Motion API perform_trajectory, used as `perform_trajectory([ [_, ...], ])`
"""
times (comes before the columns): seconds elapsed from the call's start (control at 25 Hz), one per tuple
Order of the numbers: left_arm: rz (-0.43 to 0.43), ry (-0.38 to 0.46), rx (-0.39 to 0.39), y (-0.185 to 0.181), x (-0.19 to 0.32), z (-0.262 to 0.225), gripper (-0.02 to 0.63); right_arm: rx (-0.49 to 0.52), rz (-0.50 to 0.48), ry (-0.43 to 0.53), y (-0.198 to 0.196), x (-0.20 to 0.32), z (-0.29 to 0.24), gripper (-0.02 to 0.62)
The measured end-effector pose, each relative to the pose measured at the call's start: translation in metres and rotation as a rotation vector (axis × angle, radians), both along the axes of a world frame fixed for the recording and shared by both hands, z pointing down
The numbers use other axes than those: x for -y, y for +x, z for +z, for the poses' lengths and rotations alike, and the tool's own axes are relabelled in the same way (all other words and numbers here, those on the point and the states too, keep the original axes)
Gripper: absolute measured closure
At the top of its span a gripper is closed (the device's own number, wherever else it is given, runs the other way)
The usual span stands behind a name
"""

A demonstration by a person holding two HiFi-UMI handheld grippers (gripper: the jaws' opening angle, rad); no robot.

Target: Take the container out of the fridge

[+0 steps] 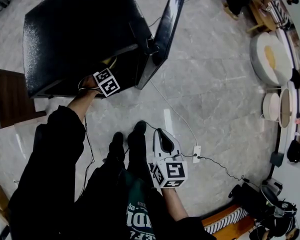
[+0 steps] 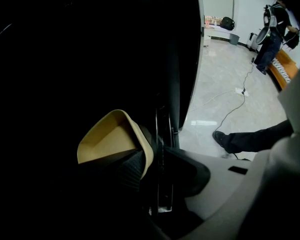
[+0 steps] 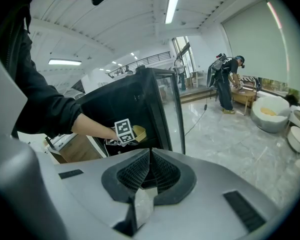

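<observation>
Since the left tool point(image 2: 152, 156) reaches inside the fridge point(image 1: 75, 29), it is the nearer one. Its jaws stand apart astride the near wall of the tan container point(image 2: 107, 139), whose open bowl lies to their left; not clamped yet, I'd say. The right tool point(image 3: 150, 156), clenched and empty, hangs well apart over the floor. Only the left gripper view shows that wall; the head view catches a yellow sliver.

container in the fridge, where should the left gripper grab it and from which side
Grip the container by its near side wall at the rim, one jaw inside and one outside, coming in from above through the open front of the fridge. It is an open-topped tub with a thin wall, and the left gripper straddles that wall.
</observation>
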State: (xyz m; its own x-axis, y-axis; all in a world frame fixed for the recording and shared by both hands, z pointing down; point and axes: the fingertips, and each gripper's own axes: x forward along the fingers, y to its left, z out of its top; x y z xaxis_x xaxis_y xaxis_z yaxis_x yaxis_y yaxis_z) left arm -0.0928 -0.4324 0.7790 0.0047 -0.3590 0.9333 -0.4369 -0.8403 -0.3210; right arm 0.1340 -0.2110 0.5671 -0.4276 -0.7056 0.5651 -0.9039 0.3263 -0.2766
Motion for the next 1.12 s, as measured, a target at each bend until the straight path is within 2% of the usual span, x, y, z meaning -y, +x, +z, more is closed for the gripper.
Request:
perform_trajectory([
  [0.12,0.008,0.008,0.001,0.0,0.001,-0.004,0.535,0.002,0.0,-0.002,-0.001,-0.002,0.0,0.558],
  [0.2,0.011,0.008,-0.004,-0.001,0.001,-0.006,0.561,0.003,-0.001,-0.002,-0.003,-0.002,-0.001,0.558],
  [0.72,0.086,0.02,-0.054,0.009,-0.026,-0.024,0.578,0.016,-0.008,0.023,-0.017,-0.009,-0.009,0.558],
  [1.12,0.14,0.032,-0.126,0.025,-0.057,-0.055,0.58,0.03,-0.016,0.058,-0.035,-0.026,-0.021,0.558],
])
